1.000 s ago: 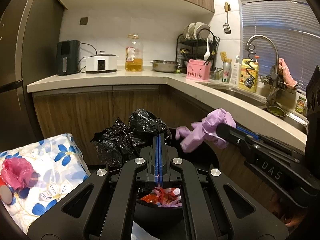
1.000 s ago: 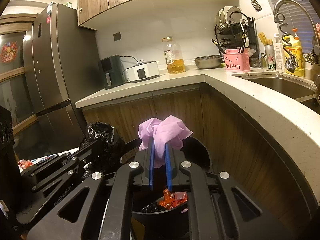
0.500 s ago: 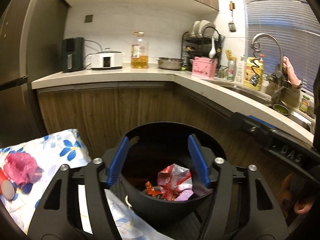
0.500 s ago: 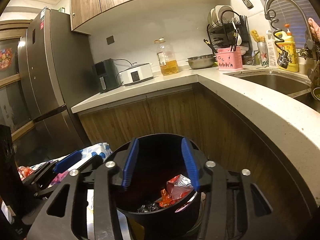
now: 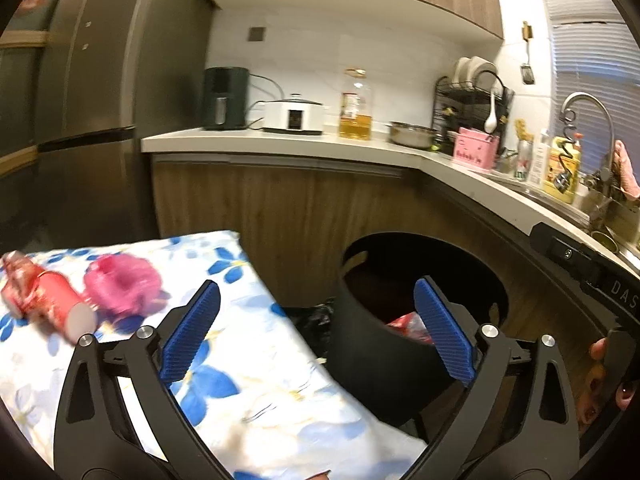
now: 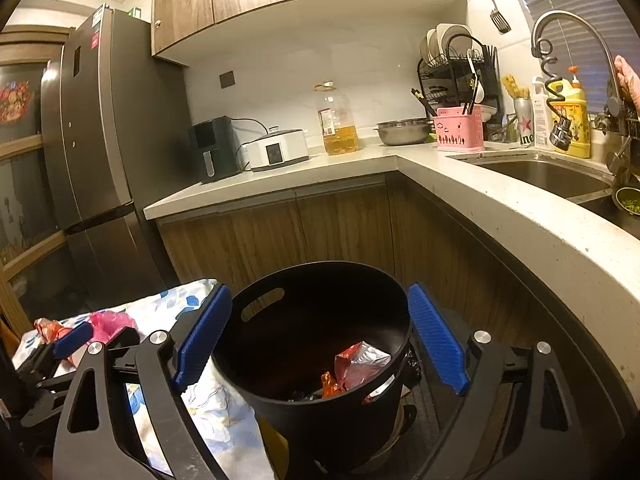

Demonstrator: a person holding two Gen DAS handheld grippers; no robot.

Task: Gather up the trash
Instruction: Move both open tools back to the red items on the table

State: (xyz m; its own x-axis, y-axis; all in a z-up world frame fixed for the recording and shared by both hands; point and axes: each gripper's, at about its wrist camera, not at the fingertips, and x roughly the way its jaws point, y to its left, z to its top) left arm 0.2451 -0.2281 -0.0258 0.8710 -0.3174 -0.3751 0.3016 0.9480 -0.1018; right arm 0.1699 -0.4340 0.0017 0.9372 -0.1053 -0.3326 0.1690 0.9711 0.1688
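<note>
in a dim kitchen, the left gripper [image 5: 316, 332] hangs with its blue pads spread wide and nothing between them, its jaws having just been opening, above the near edge of a table under a blue-flowered cloth [image 5: 248, 384]. the right gripper [image 6: 320, 342] stands equally wide over the black trash bin [image 6: 320, 424], its jaws also having just been opening, and it carries nothing; the bin's rim sits between its pads without touching them.

down in the bin lies a crumpled red and silver foil wrapper [image 6: 358, 366] with darker scraps beside it. the trash yet to be gathered lies on the cloth to the left of the left gripper's jaws and beyond them: a crumpled pink plastic bag [image 5: 120, 286] and, just beside it on the far left, a red cylindrical packet [image 5: 52, 300] (blurred, so its label cannot be read). the packet's long axis runs slantwise, its pale end turned toward the camera. by the look of it, the left gripper is the nearer of the two, and the coming reach would swing leftward, away from the bin, which sits well to that gripper's right.

behind, wooden cabinets carry a pale countertop [image 6: 360, 168] with an air fryer, a white cooker and a bottle of oil [image 6: 338, 120].
</note>
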